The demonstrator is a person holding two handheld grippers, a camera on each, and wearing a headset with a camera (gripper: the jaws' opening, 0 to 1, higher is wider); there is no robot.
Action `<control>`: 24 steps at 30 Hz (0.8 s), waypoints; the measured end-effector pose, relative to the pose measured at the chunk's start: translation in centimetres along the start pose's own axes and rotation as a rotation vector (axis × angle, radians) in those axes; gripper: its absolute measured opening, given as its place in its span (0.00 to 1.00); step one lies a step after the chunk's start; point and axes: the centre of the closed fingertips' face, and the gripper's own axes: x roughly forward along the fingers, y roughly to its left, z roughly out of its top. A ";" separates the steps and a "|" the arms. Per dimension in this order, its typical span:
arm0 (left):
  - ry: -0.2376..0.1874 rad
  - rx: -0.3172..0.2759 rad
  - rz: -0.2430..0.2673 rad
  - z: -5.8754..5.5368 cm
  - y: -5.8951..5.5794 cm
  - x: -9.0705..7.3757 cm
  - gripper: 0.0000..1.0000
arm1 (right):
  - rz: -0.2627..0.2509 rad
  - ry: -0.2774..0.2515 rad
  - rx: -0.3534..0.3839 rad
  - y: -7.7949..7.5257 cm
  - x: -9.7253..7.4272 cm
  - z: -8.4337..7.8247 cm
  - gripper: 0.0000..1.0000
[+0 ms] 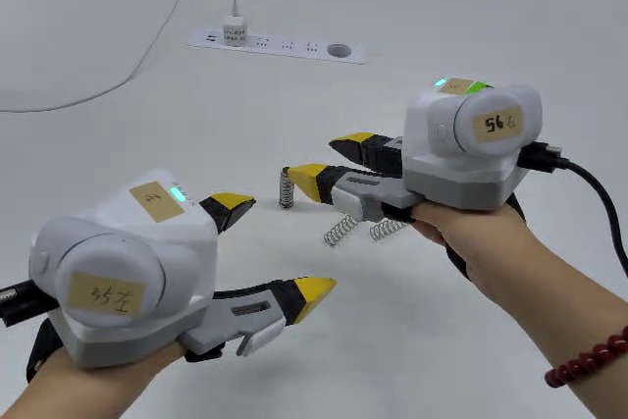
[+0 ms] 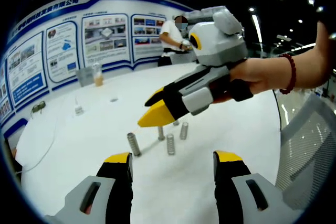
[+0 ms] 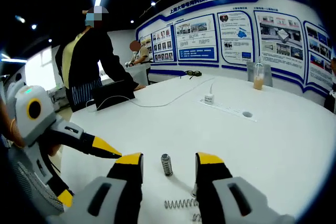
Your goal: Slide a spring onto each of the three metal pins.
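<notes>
A dark spring (image 1: 286, 188) stands upright on the white table, seen between my right gripper's jaws as the spring (image 3: 166, 164) and to the left as the spring (image 2: 134, 144). Two loose silver springs (image 1: 340, 231) (image 1: 388, 229) lie beside it under the right gripper; one lying spring (image 3: 181, 203) is near the right jaw. A thin upright pin (image 2: 161, 133) seems to stand behind them. My right gripper (image 1: 329, 159) hovers open just right of the upright spring, empty. My left gripper (image 1: 275, 247) is open and empty, nearer me; its own view shows the left gripper (image 2: 173, 157) facing the springs.
A white power strip (image 1: 280, 44) with a plugged adapter and cable lies at the far side of the table. A cup of orange drink (image 3: 258, 80) stands beyond it. People stand by the table's far left end near a dark laptop (image 3: 113, 95).
</notes>
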 end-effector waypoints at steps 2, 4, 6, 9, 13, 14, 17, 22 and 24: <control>0.006 0.005 -0.003 -0.1 0.0 0.3 0.62 | -0.004 -0.005 0.002 -0.2 -0.5 0.1 0.42; 0.014 0.009 -0.004 -0.3 0.1 0.6 0.61 | -0.011 -0.009 0.016 -0.4 -1.2 0.2 0.43; 0.024 0.003 -0.009 -0.4 0.1 1.0 0.60 | -0.013 -0.015 0.017 -0.4 -1.9 0.2 0.44; 0.030 0.011 -0.010 -0.6 0.2 1.5 0.58 | -0.031 -0.026 0.023 -0.8 -3.0 0.0 0.44; 0.045 0.030 -0.014 -0.8 0.2 2.3 0.55 | -0.040 -0.045 0.042 -0.7 -4.5 -0.3 0.45; 0.046 0.029 -0.016 -0.9 0.2 2.5 0.54 | -0.042 -0.047 0.039 -0.7 -4.7 -0.4 0.45; 0.047 0.023 -0.021 -0.9 0.2 3.1 0.52 | -0.049 -0.051 0.042 -0.9 -5.5 -0.9 0.47; 0.062 0.039 -0.023 -1.2 0.3 4.2 0.48 | -0.066 -0.058 0.057 -1.2 -6.8 -1.7 0.49; 0.067 0.036 -0.024 -1.3 0.4 4.7 0.47 | -0.072 -0.058 0.062 -1.3 -7.3 -1.9 0.50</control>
